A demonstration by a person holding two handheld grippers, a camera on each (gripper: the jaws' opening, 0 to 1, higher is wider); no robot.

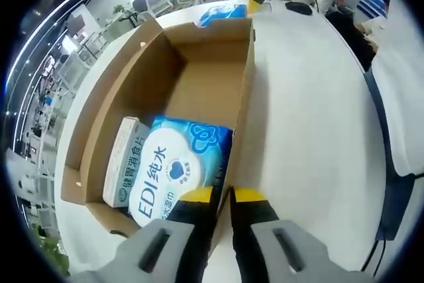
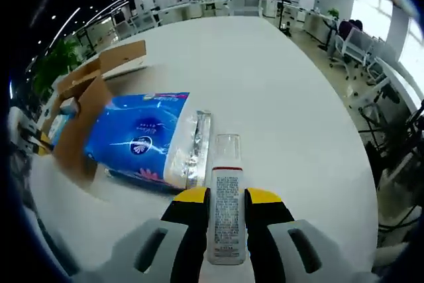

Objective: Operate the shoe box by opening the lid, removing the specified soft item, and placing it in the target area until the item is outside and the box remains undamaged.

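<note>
The shoe box (image 1: 199,64) lies open; left fingers (image 1: 224,198) pinch its side wall steady, while right fingers (image 2: 227,201) clamp a small bottle (image 2: 226,193) beside the tissue pack (image 2: 136,138).

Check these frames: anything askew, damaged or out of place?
No damage stands out. The left gripper pinches the cardboard box's side wall. The right gripper holds a small clear-capped bottle, a rigid item, beside the blue tissue pack already out on the table.
</note>
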